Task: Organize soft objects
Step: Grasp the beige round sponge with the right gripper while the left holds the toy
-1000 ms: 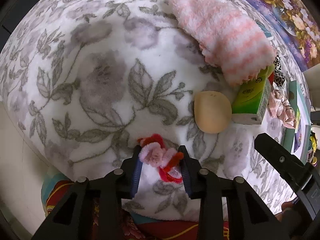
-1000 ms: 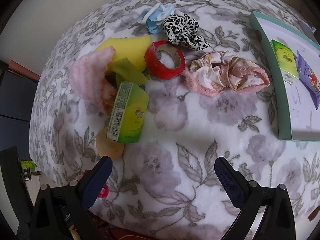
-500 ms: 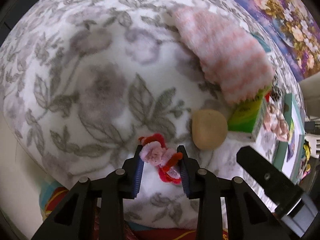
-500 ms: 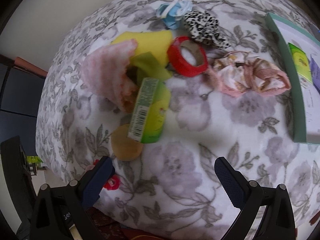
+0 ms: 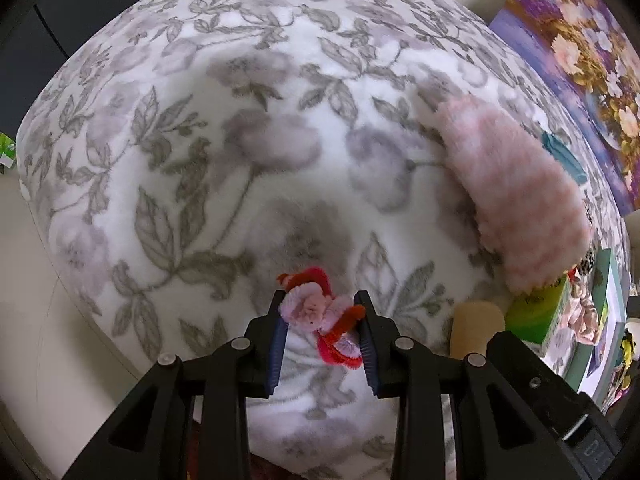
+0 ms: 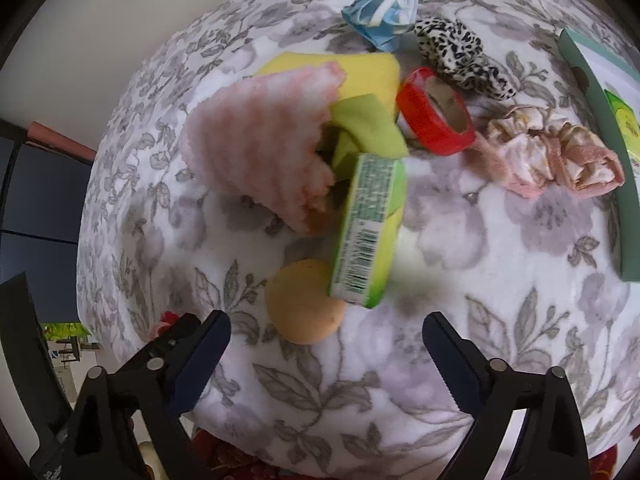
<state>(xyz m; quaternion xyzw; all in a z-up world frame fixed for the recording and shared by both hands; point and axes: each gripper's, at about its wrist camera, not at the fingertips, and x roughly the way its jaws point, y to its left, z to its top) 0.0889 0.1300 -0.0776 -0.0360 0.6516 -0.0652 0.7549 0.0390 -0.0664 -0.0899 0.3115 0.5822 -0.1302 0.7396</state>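
While left hand-held gripper [image 5: 322,320] clamps pipe-cleaner toy [image 5: 320,312]; right hand-held gripper [image 6: 326,344] empty, jaws closing.

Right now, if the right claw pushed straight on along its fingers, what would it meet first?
Most likely the tan round sponge, which lies just ahead between the closing, empty fingers of the right claw, with the green box leaning right behind it. Depth is unclear; it might land on the floral blanket first.

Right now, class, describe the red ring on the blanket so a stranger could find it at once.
Start from the floral blanket and find the heap of items at its far side. Just right of the green cloth, in front of the leopard-print scrunchie, lies the red ring. It alone is a stiff hoop with a brown cardboard inside, while its neighbours are floppy fabric.
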